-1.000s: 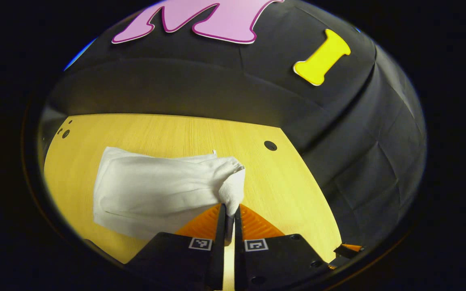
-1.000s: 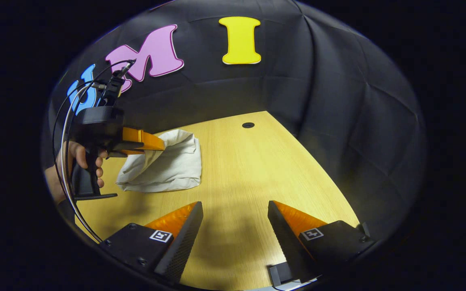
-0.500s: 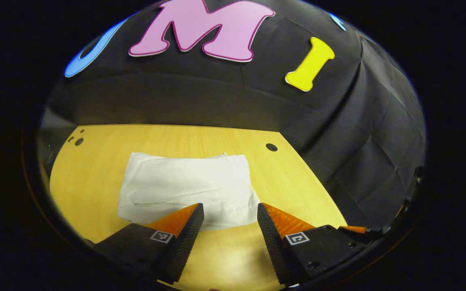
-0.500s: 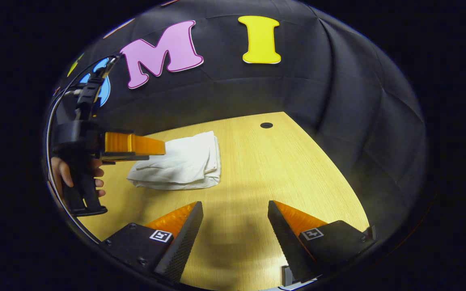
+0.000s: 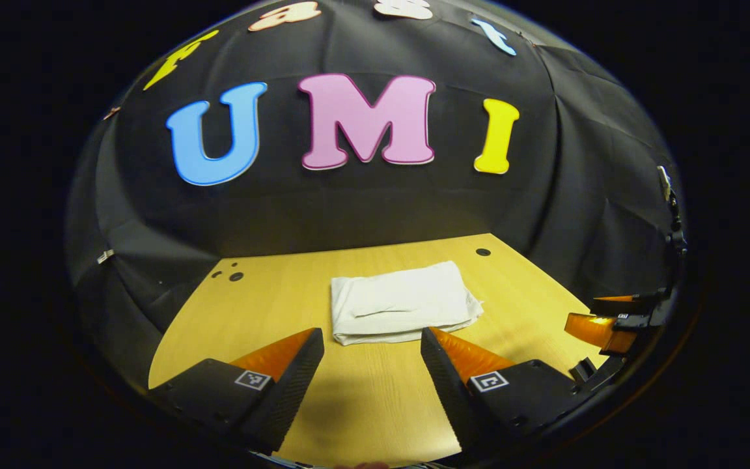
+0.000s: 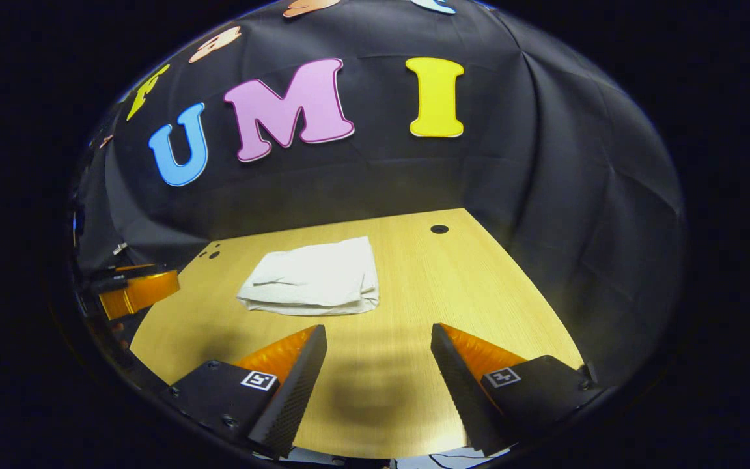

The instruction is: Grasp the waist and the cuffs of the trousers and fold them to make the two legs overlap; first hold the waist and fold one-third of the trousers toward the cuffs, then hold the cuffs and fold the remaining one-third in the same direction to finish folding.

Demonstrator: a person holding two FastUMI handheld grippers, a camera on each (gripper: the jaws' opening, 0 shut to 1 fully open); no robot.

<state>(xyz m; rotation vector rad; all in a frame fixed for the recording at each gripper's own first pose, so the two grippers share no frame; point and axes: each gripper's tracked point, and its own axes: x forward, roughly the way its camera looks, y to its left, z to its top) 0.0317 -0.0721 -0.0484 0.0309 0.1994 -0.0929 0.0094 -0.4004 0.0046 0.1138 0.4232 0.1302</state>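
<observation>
A: What changed? The left gripper (image 5: 372, 339) let go of the white cotton trousers (image 5: 403, 301) and drew back; both grippers are spread wide, holding nothing.

B: And the bundle? Folded flat on the pale wooden table (image 6: 479, 293), ahead of the left jaws, long axis crosswise; ahead-left of the right gripper (image 6: 378, 339), farther off.

A light wood-grain desk (image 5: 375, 404) with round holes near its far corners (image 5: 483, 251) is enclosed on three sides by creased black cloth walls (image 6: 583, 215), and soft shadows are cast on its near surface.
</observation>
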